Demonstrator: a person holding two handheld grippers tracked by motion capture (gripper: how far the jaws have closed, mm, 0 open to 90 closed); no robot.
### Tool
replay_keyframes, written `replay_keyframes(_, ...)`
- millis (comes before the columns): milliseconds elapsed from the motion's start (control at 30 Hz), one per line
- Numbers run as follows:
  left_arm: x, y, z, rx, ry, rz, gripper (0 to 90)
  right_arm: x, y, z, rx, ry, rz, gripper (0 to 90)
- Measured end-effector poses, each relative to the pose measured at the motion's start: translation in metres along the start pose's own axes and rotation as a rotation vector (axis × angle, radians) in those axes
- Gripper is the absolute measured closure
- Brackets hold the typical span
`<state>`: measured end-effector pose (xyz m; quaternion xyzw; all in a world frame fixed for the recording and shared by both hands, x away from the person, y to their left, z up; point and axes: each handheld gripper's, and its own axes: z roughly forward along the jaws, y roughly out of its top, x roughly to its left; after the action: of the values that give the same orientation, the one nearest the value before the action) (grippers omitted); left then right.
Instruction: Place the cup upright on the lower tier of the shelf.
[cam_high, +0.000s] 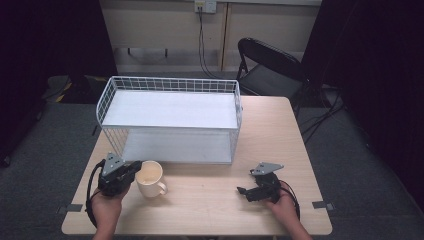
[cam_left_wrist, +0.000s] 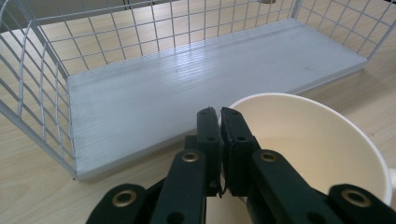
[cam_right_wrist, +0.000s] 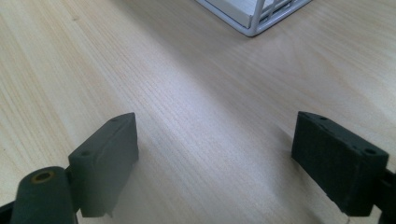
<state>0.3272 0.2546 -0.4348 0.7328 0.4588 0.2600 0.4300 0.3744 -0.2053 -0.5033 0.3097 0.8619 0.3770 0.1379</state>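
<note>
Left gripper (cam_left_wrist: 219, 116) clamped on mug (cam_high: 150, 178) rim, jaws pinching wall. Mug stands on table (cam_high: 280, 130) just before wire shelf (cam_high: 170, 117). Grasp done; lift and placement left. Right gripper (cam_right_wrist: 215, 154) wide open, empty, resting apart.

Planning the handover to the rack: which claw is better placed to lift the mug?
Left. The left claw is shut on the mug rim beside the wire rack; the right claw is open over bare table.
</note>
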Motion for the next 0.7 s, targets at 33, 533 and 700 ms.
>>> replay_keyframes(33,-0.0004,-0.0003,0.0003,-0.004,0.001,-0.003,87.6,0.0000,0.0000,0.0000,0.000,0.000,0.000,14.0)
replay_keyframes(533,0.0015,-0.0067,0.0031,-0.018,-0.013,-0.036,87.0,0.0004,-0.0002,-0.0002,0.000,0.002,0.000,14.0)
replay_keyframes(700,0.0017,-0.0091,0.0061,-0.011,-0.014,-0.048,82.9,0.0004,-0.0003,-0.0003,0.000,0.002,0.000,14.0)
